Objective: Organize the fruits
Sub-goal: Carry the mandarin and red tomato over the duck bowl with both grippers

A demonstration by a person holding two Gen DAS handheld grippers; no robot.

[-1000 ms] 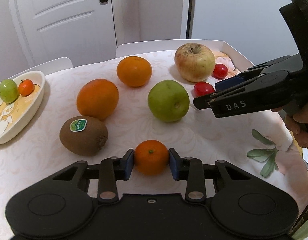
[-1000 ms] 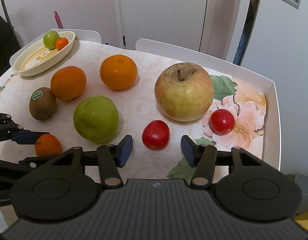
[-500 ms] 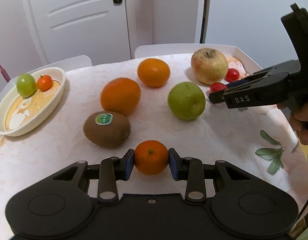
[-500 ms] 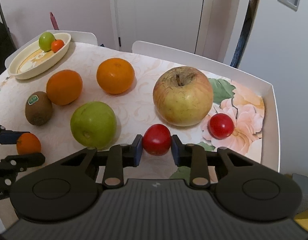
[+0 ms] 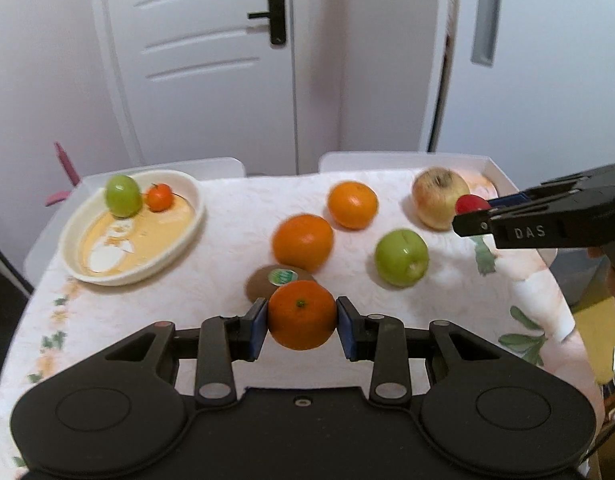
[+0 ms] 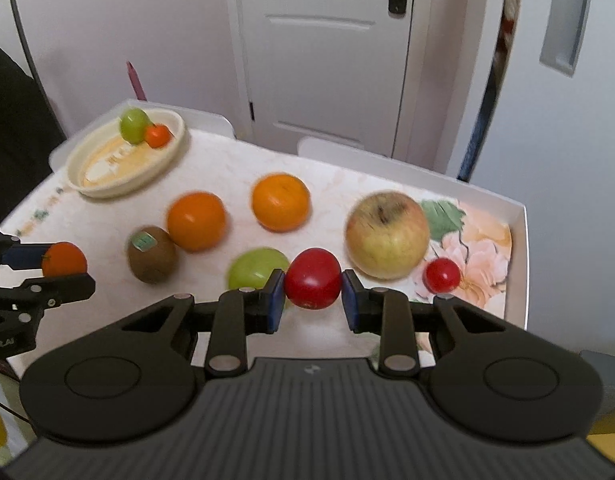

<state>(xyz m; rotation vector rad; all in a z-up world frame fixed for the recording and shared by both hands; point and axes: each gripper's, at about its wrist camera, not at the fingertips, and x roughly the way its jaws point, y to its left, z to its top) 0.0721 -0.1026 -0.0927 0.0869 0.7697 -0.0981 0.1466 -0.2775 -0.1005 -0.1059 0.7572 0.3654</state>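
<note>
The left claw (image 5: 301, 322) grips a tangerine (image 5: 301, 315) above the desk (image 5: 227, 240), while the right claw (image 6: 313, 290) clamps a red tomato (image 6: 313, 278). Below lie a kiwi (image 6: 151, 254), two oranges (image 6: 196, 221), a green apple (image 5: 401, 257), a large apple (image 6: 387, 234) and another tomato (image 6: 442, 275). The bowl (image 5: 87, 272) at far left holds two small fruits.

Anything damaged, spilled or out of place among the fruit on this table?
Only the big yellowish apple: brown, rough blemishes around its stem. Nothing is spilled; the dish sits upright. The left gripper holds a small orange, and the right gripper a red tomato.
</note>
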